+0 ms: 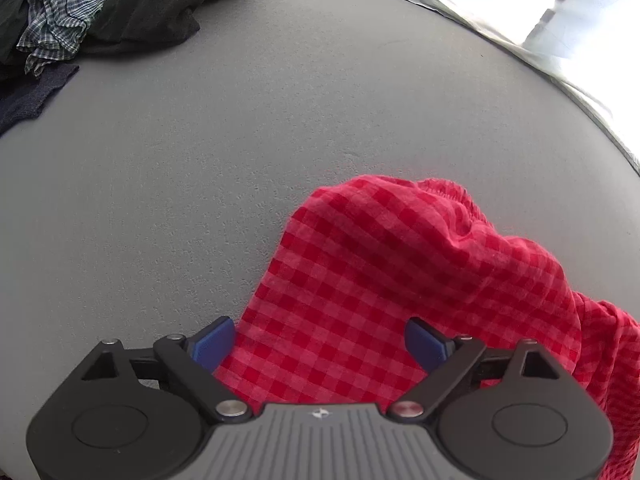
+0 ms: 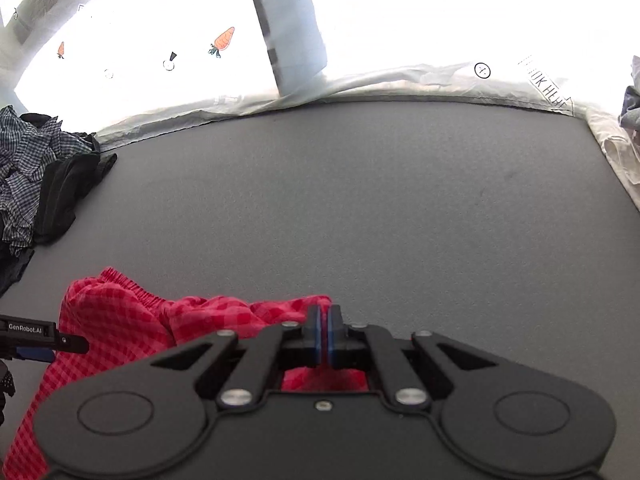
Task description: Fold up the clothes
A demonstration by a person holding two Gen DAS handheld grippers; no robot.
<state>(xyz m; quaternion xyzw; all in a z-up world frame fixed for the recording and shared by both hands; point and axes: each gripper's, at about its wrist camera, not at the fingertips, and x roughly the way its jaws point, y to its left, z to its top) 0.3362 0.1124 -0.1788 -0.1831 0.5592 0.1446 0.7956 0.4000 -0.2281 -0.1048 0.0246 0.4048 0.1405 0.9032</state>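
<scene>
A red checked garment (image 1: pixel 384 272) lies bunched on the grey mat (image 1: pixel 200 160), its elastic hem facing away from me. My left gripper (image 1: pixel 320 342) points steeply down over the garment's near left part. It is open wide, the blue pads (image 1: pixel 214 344) stand either side of the cloth and do not press it. In the right wrist view the same garment (image 2: pixel 120 320) spreads to the left. My right gripper (image 2: pixel 324 332) is shut on the garment's right edge, a thin red line showing between the pads. The left gripper (image 2: pixel 40 340) pokes in at the left edge.
A heap of clothes sits at the mat's far left: a blue-white checked shirt (image 1: pixel 56 16) and a black garment (image 1: pixel 160 8), also seen as the dark pile (image 2: pixel 48 184). White printed sheeting (image 2: pixel 360 84) borders the mat's far edge, and pale cloth (image 2: pixel 628 120) lies at right.
</scene>
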